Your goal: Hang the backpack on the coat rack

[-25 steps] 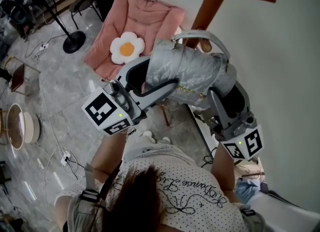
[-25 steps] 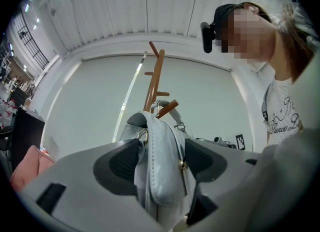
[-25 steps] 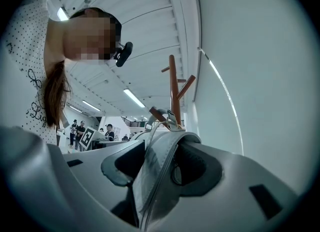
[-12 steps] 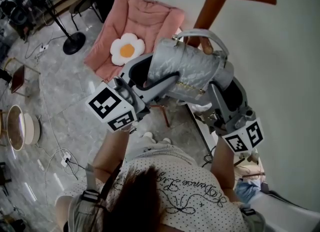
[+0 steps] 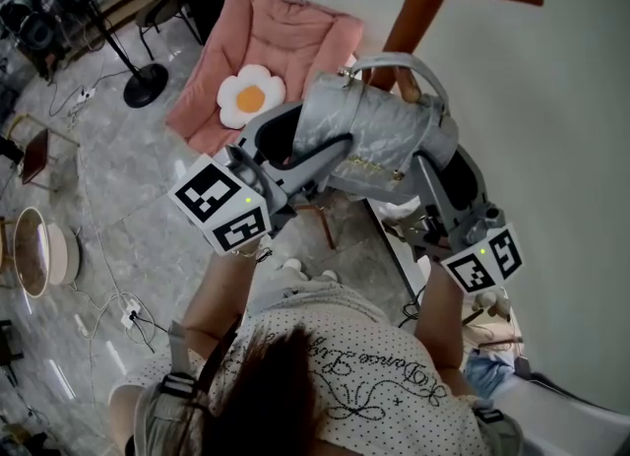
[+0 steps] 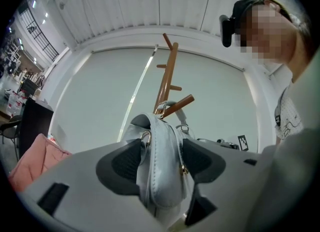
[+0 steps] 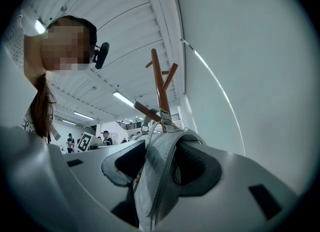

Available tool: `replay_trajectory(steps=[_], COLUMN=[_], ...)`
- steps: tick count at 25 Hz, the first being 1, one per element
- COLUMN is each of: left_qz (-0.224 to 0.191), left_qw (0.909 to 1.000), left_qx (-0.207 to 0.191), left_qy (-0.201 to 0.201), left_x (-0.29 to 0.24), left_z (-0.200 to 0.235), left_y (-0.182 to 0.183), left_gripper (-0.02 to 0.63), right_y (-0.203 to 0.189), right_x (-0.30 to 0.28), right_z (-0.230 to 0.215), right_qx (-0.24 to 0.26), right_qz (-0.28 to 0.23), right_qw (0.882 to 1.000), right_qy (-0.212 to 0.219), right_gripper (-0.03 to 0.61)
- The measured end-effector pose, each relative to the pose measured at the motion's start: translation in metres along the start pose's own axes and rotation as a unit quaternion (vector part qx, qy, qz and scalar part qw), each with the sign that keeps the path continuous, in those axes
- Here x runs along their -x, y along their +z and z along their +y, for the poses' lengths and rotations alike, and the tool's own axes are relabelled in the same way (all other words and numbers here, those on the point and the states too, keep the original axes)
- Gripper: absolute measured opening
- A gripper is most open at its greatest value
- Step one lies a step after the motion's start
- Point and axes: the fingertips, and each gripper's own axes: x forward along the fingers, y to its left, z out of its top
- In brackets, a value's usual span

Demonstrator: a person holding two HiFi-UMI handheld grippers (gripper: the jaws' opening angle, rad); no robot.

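A silver-grey backpack (image 5: 369, 139) hangs in the air between my two grippers, right beside the brown wooden coat rack (image 5: 418, 1). My left gripper (image 5: 320, 157) is shut on its left side, and its jaws have just been closing with the bag (image 6: 160, 176) between them. My right gripper (image 5: 433, 163) is shut on the other side (image 7: 152, 186). The bag's top handle (image 5: 399, 68) loops around a slanted peg (image 6: 177, 106) of the rack (image 7: 159, 85). Whether the handle rests on the peg I cannot tell.
A pale wall (image 5: 561, 149) stands close behind the rack. A pink folding chair (image 5: 285, 35) with a flower cushion (image 5: 250, 95) sits to the left. A fan stand (image 5: 146, 80), floor cables (image 5: 123, 311) and a round basin (image 5: 34, 247) lie farther left.
Both grippers, with the backpack between them, have shifted a little toward the rack and rolled slightly; the marker cubes sit higher in the head view.
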Motion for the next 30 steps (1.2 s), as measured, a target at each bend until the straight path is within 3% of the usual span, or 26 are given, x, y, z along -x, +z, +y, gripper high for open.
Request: replay_trajectory(steps=[5,17,25,30], left_qz=[0.017,0.013,-0.004,0.006], left_qw=[0.9998,0.9997,0.9998,0.9983], left_qx=[-0.004,-0.013,-0.017,-0.058], left_qy=[0.008,0.015,-0.003,-0.003], left_x=[0.002,0.002,0.004,0.006], left_z=[-0.001,-0.002,0.0,-0.003], left_y=[0.004,0.001,-0.002,-0.004], left_gripper=[0.256,0.255,0.255,0.253], right_y=[0.005,0.008,0.002,-0.004], right_x=[-0.002,-0.003,-0.001,0.0], right_z=[0.004,-0.005,-0.002,0.0], right_qx=[0.01,-0.057,-0.016,0.019], right_qz=[0.002,-0.024,-0.004,0.017], right_qw=[1.0,0.998,1.0,1.0], right_qy=[-0.005,-0.008,-0.006,-0.01], right_gripper=[0.207,0.198,0.201,0.21])
